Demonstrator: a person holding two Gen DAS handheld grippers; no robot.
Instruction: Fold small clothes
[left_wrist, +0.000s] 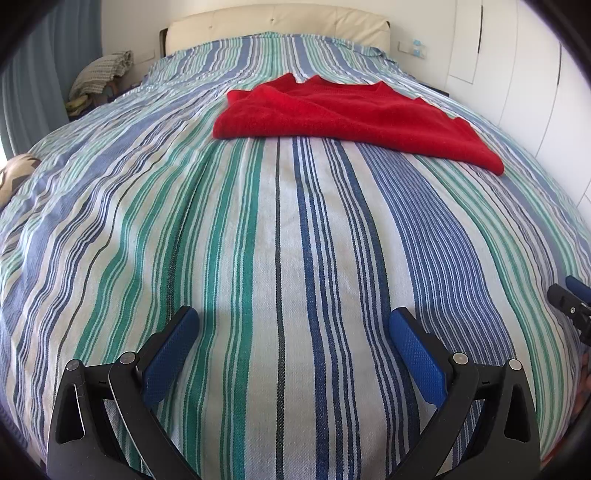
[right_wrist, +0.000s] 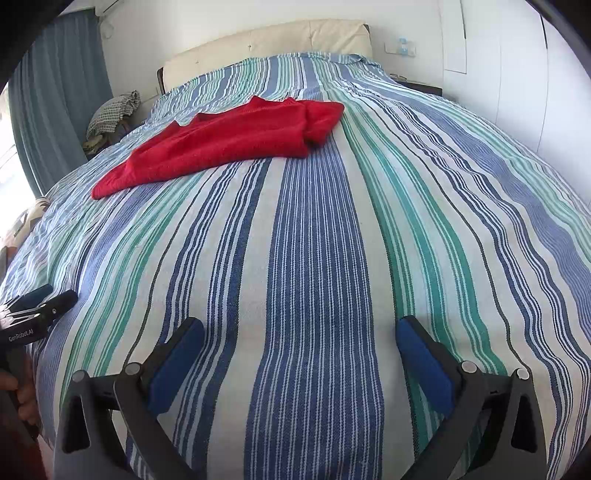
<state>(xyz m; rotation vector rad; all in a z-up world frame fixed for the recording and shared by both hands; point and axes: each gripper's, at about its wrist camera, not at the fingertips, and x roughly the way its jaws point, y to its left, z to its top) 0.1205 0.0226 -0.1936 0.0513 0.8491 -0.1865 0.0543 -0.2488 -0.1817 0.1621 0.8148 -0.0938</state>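
A red knitted garment (left_wrist: 351, 118) lies flat and partly folded in the middle of the striped bedspread (left_wrist: 258, 258), well ahead of both grippers. In the right wrist view the red garment (right_wrist: 229, 144) sits up and to the left, one edge turned over at its right end. My left gripper (left_wrist: 291, 321) hovers low over the near part of the bed, open, nothing between its blue pads. My right gripper (right_wrist: 299, 332) is likewise open and empty over the near bedspread. Each gripper shows at the side of the other's view: the right gripper (left_wrist: 570, 299), the left gripper (right_wrist: 40, 299).
A cream padded headboard (left_wrist: 277, 26) stands at the far end. White wardrobe doors (left_wrist: 517, 74) run along the right. A blue curtain (right_wrist: 55, 92) and a pile of checked cloth (right_wrist: 114, 110) are at the far left. A hand (right_wrist: 22, 398) holds the left gripper's handle.
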